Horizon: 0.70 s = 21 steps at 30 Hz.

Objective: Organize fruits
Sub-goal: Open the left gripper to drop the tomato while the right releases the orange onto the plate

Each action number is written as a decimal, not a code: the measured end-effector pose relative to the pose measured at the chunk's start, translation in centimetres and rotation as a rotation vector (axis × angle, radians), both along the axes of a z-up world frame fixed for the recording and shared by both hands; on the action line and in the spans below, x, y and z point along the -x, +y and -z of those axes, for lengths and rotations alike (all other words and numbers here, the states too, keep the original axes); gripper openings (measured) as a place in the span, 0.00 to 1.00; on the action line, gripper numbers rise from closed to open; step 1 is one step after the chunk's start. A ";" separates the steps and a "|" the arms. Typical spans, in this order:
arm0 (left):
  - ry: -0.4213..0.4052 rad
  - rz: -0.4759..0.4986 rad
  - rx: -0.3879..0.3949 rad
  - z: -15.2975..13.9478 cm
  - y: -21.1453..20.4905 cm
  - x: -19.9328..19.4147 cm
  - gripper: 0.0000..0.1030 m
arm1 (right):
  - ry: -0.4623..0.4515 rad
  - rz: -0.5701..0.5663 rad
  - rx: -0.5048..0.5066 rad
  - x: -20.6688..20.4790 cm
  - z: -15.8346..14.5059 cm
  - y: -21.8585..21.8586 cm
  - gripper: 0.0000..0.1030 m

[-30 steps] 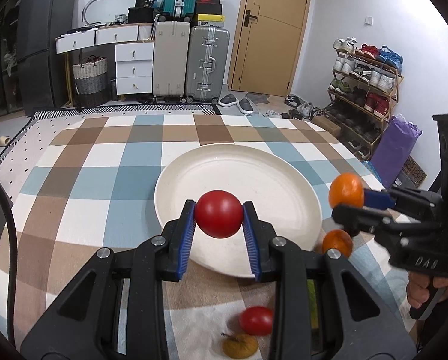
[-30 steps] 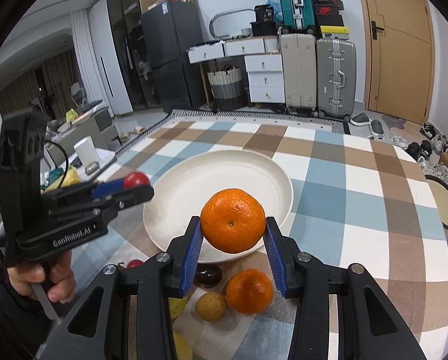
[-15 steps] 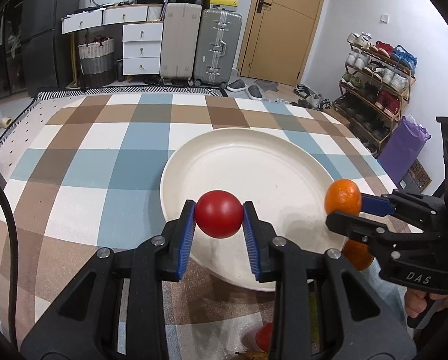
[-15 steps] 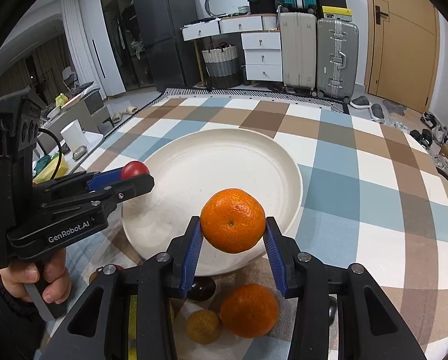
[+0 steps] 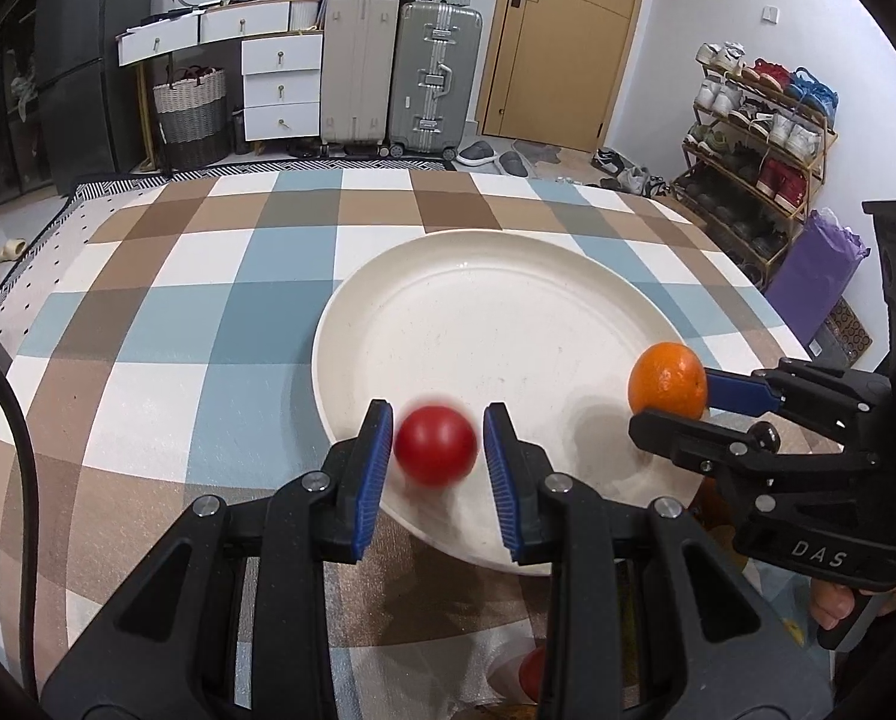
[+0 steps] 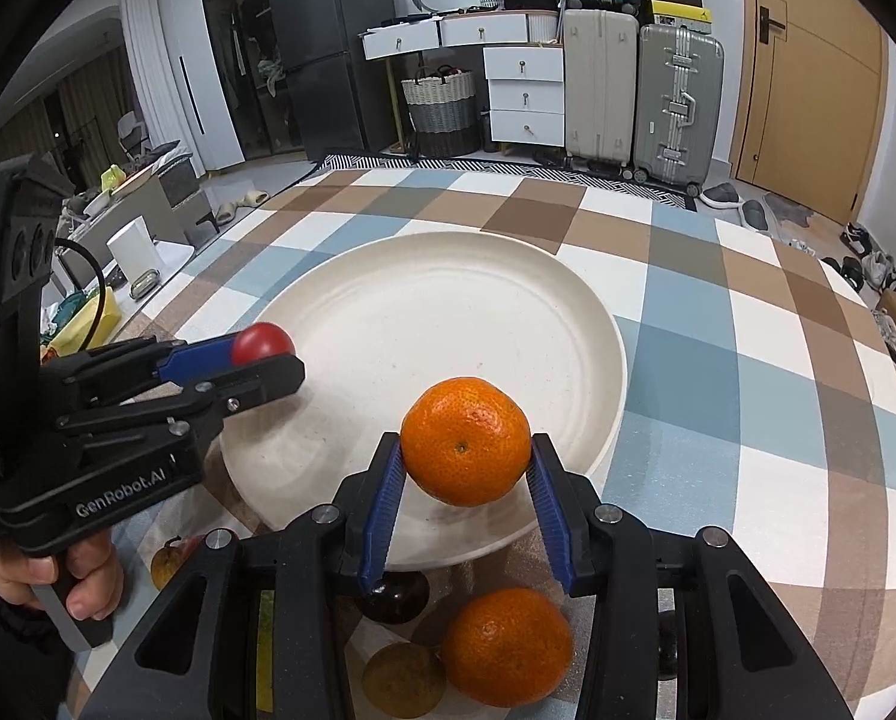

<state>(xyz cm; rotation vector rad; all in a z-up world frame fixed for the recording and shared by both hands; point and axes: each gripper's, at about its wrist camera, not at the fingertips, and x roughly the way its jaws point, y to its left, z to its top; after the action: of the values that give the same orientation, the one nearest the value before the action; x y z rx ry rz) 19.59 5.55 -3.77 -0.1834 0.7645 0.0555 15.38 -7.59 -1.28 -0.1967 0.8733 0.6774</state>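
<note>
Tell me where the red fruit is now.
The red fruit sits between the left gripper pads, above the near rim of the white plate.

left wrist: close, angled down over plate (image 5: 388, 276) | right wrist: likewise | shared: plate, both jaws

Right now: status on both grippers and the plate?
Left gripper shut on red tomato, over plate near rim. Right gripper shut on orange, above plate's near edge. Plate bare, nothing in the way.
</note>
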 end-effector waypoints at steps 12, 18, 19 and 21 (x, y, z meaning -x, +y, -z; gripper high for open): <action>-0.019 -0.004 -0.007 -0.6 0.0 0.6 0.50 | -0.053 0.037 -0.064 0.6 -1.8 -2.2 0.68; -0.064 -0.013 -0.017 -1.6 -0.2 1.5 0.82 | -0.065 0.039 -0.088 1.2 -2.3 -3.5 0.87; -0.065 -0.010 -0.010 -1.7 -0.2 1.6 0.83 | -0.072 0.036 -0.094 1.4 -2.4 -3.7 0.89; -0.063 -0.011 -0.011 -1.8 -0.3 1.9 0.89 | -0.078 0.033 -0.098 1.7 -2.4 -4.1 0.91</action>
<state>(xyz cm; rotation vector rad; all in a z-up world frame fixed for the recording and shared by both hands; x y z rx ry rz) 17.71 5.29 -1.94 -0.1784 0.7001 0.0643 13.67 -11.68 1.16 -0.1202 0.7654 0.6756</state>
